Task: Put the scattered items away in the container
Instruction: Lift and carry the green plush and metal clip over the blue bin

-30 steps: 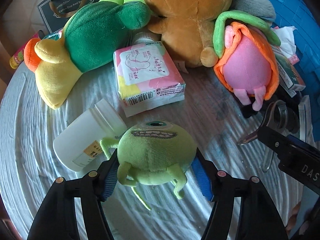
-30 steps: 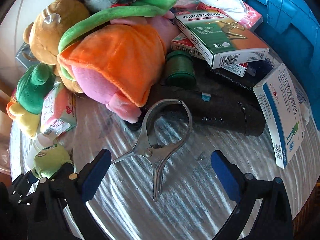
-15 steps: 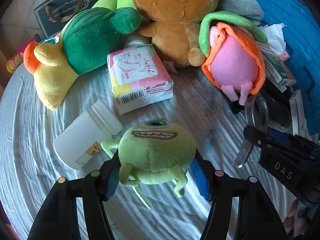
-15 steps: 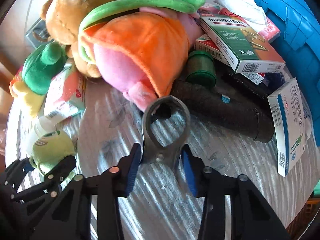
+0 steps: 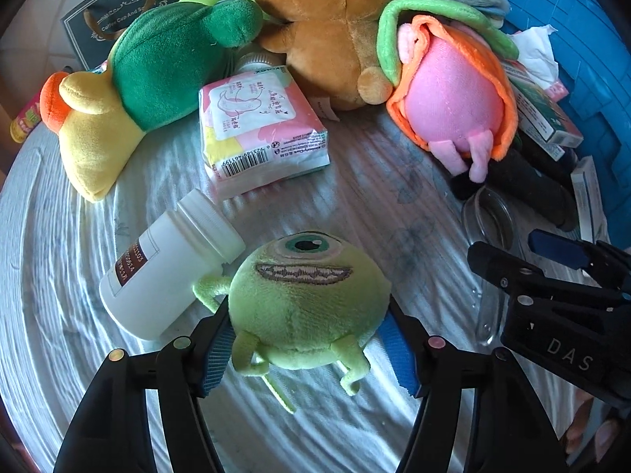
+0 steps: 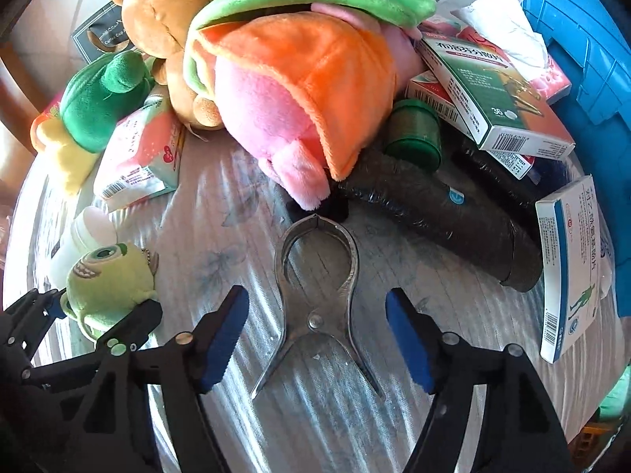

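Surface: round tabletop [image 6: 221, 213] under a pale, rippled floral cloth; beyond its far-left edge, tiled floor and a dark gift bag [image 5: 118, 19]. Blue slatted container [image 6: 583, 27] stands at the far-right edge.

Contents, far half: green-and-yellow plush [image 5: 130, 90], brown bear [image 5: 327, 27], pink-and-orange plush [image 6: 299, 94], tissue pack [image 5: 260, 130], medicine boxes [image 6: 493, 94], green spool [image 6: 414, 134], black roll [image 6: 445, 216]. White bottle [image 5: 165, 272] lies on its side, cap toward the far edge.

Change since half a second ago: right hand-held gripper [image 6: 317, 339], then closed about the metal tongs [image 6: 315, 295], now stands wide open, pads clear of them on either side. Left hand-held gripper [image 5: 307, 343] remains clamped on the green one-eyed plush [image 5: 307, 299], near the tabletop's left edge.

Orientation: tongs lie flat mid-tabletop, long axis running near to far; ring end toward the pink-and-orange plush, splayed handles toward the near edge.
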Tool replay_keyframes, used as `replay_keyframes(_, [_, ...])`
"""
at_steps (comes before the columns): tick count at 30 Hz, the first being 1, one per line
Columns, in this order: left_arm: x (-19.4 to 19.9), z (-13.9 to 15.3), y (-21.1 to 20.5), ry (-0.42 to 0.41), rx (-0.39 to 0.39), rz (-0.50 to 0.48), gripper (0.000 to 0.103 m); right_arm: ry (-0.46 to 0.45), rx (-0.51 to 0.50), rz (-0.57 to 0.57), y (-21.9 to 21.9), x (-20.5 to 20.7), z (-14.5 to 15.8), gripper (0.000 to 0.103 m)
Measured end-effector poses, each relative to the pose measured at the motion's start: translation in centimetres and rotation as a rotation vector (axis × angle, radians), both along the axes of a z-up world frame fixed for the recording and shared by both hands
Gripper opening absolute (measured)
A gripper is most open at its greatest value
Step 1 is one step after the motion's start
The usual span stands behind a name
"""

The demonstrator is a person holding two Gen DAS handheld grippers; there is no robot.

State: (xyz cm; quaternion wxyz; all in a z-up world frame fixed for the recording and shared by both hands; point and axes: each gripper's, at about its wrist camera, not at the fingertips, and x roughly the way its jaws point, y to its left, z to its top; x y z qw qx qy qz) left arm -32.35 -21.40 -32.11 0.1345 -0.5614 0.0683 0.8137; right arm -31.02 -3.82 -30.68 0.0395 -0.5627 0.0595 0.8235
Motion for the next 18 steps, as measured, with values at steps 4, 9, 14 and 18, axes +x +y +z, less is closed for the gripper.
replay_keyframes(4, [0.3, -0.1, -0.2, 0.018, -0.025, -0.003, 0.068, -0.003, -0.008, 0.006, 0.0, -0.3, -0.1, 0.072])
replay_keyframes(9, [0.2, 0.3, -1.2, 0.014, -0.021, 0.012, 0.063, -0.007, 0.077, 0.057, -1.3, -0.5, 0.3, 0.037])
replay_keyframes(14, [0.9, 1.8, -2.3, 0.034, -0.028, 0.02, 0.059, 0.0, 0.062, 0.076, -1.7, -0.3, 1.7, 0.037])
replay_keyframes(18, [1.5, 4.3, -3.2, 0.078, -0.011, 0.027, 0.059, 0.036, 0.056, 0.09, -1.9, -0.1, 4.3, 0.037])
